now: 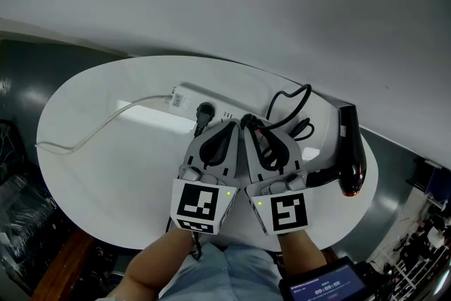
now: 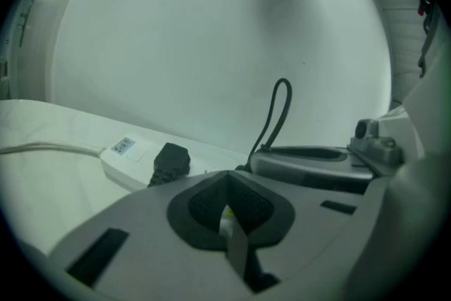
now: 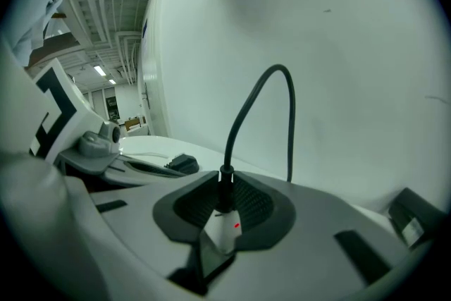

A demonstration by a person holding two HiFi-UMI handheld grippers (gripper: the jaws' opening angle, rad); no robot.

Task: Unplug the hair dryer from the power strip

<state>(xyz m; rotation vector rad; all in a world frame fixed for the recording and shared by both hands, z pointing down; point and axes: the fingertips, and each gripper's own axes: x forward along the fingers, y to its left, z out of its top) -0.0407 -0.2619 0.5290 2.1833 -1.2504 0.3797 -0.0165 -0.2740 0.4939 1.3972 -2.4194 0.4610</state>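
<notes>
A white power strip [image 1: 184,98] [image 2: 127,157] lies at the back of the round white table [image 1: 106,173]. One black plug [image 1: 204,111] [image 2: 171,160] sits in it, left of both grippers. My right gripper [image 1: 248,123] [image 3: 222,211] is shut on a second black plug [image 3: 221,187], whose cord [image 3: 261,88] arches up and over. White strip casing with a red light shows just under this plug. The cord loops back to the black hair dryer [image 1: 350,151] lying on the right. My left gripper [image 1: 235,125] [image 2: 227,204] is shut, its tips over the strip, with white casing showing through the slit.
The strip's white cable [image 1: 99,129] trails left across the table. A white wall rises right behind the table. A small screen device [image 1: 320,285] is at the bottom right near the person's arms. Dark clutter lies on the floor on both sides.
</notes>
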